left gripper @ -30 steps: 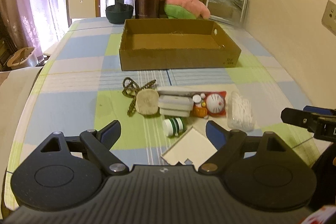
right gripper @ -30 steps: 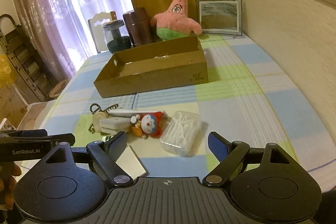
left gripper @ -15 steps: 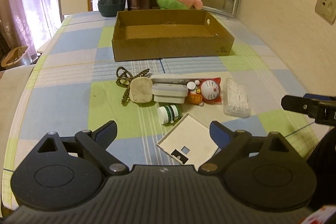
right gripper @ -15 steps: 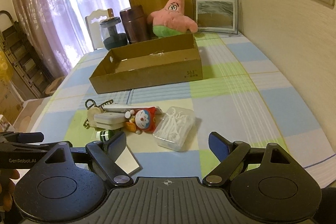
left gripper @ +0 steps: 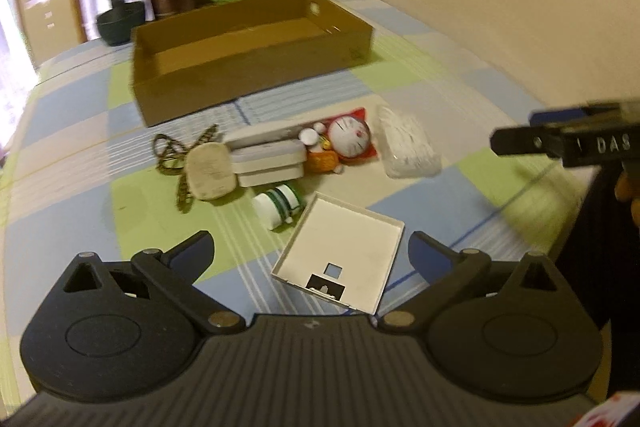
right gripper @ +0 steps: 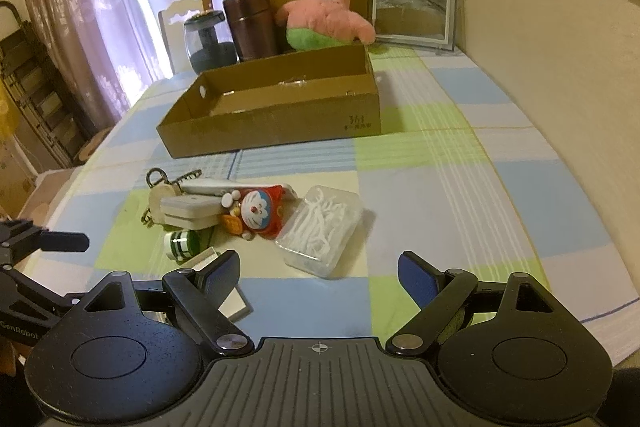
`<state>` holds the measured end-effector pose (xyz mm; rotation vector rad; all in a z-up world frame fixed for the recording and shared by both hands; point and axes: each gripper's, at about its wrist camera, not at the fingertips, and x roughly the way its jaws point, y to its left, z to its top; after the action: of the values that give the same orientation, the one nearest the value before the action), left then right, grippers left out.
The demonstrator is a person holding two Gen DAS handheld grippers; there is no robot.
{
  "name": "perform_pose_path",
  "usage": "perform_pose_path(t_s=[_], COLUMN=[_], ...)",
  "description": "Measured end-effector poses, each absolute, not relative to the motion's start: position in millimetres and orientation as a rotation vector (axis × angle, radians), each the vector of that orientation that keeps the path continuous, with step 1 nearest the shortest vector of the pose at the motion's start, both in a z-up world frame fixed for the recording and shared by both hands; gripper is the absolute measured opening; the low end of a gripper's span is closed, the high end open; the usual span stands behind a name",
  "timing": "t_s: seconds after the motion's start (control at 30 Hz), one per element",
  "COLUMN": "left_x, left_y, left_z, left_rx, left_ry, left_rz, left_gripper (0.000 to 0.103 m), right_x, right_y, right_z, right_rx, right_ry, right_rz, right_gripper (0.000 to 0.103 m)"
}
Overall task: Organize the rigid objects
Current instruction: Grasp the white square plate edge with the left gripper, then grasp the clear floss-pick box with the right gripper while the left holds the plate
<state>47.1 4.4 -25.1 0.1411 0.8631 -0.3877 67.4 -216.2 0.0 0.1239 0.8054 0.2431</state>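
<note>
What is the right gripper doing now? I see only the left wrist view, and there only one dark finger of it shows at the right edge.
Observer: The right gripper is open, nothing between its fingers, and it faces the clear case.
Operator: What is in that case? For me it is a white blur.
Observer: White floss picks, loosely piled, seen through the plastic.
Operator: Does anything stand beyond the left side of the table?
Observer: Yes, a dark rack stands on the floor beside the curtain.
</note>
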Motion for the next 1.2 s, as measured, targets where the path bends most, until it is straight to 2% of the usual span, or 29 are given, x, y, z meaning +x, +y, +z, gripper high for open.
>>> perform_pose_path(t_s=[0.37,0.97,1.1,1.17,1.2], left_x=[72,103,100,97,97], left_y=[-8,-20,-24,-27,-27], left_z=[-63,-99,-99,-97,-96], left_rx=[0.249,0.264,0.295,0.297,0.286], left_ry=[0.918,0.983,0.973,0.968,0.972], left_rz=[-0.565,-0.660,-0.643,-0.634,-0.622], left_gripper=[0.102,0.101,0.095,0.085,0.085], right_x=[100,120,124,126,127], right_y=[-208,-211,-211,-210,-209], right_z=[-31,-59,-60,-61,-61], right_rx=[0.027,0.051,0.051,0.051,0.051], right_ry=[0.865,0.913,0.911,0.911,0.910], right_rz=[0.305,0.269,0.253,0.249,0.249], right_gripper=[0.084,0.084,0.084,0.084,0.084])
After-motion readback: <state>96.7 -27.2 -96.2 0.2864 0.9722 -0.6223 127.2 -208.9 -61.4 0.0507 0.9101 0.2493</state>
